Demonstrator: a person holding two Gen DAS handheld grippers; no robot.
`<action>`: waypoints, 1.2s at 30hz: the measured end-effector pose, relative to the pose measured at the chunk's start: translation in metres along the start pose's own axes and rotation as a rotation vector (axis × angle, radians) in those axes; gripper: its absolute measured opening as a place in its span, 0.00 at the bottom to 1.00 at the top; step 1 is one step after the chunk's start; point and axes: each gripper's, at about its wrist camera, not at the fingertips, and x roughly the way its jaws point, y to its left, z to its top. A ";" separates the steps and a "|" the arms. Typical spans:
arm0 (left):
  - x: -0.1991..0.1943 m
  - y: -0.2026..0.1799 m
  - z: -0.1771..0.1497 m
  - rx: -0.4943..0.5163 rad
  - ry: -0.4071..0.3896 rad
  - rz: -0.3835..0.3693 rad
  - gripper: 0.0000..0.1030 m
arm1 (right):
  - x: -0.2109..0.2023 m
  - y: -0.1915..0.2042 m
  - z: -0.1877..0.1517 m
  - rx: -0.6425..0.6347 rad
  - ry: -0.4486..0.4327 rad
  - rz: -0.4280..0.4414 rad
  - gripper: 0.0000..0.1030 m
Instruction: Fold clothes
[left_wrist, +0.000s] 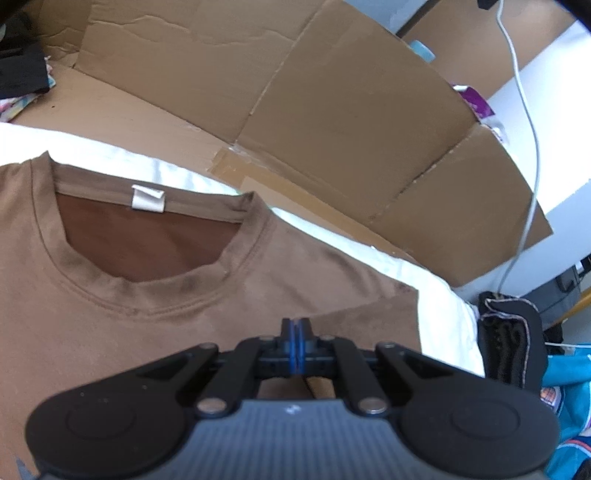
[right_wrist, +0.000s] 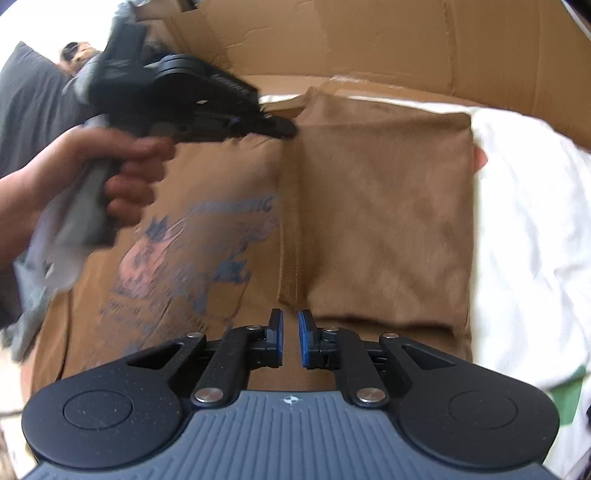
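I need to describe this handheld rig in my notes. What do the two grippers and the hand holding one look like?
Both the left gripper and right gripper share one design: black linkage arms with silver pivot pins, two round black discs, a ribbed grey body with a small white mark, and black fingers with blue pads. In the right wrist view the left gripper has a grey handle, gripped by a bare hand; no sleeve shows.

Matt brown cotton-like T-shirt (left_wrist: 258, 266) on white cloth sheet (right_wrist: 517, 221); creased cardboard (left_wrist: 332, 92) behind.
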 end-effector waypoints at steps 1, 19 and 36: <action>0.002 0.000 0.000 0.007 0.004 0.005 0.02 | -0.005 -0.002 -0.006 -0.004 0.001 0.004 0.11; 0.019 -0.051 0.020 0.206 0.013 0.021 0.31 | -0.027 -0.057 -0.024 -0.039 -0.066 -0.322 0.35; 0.098 -0.142 0.027 0.478 0.127 -0.078 0.32 | -0.011 -0.058 -0.030 -0.067 -0.068 -0.341 0.25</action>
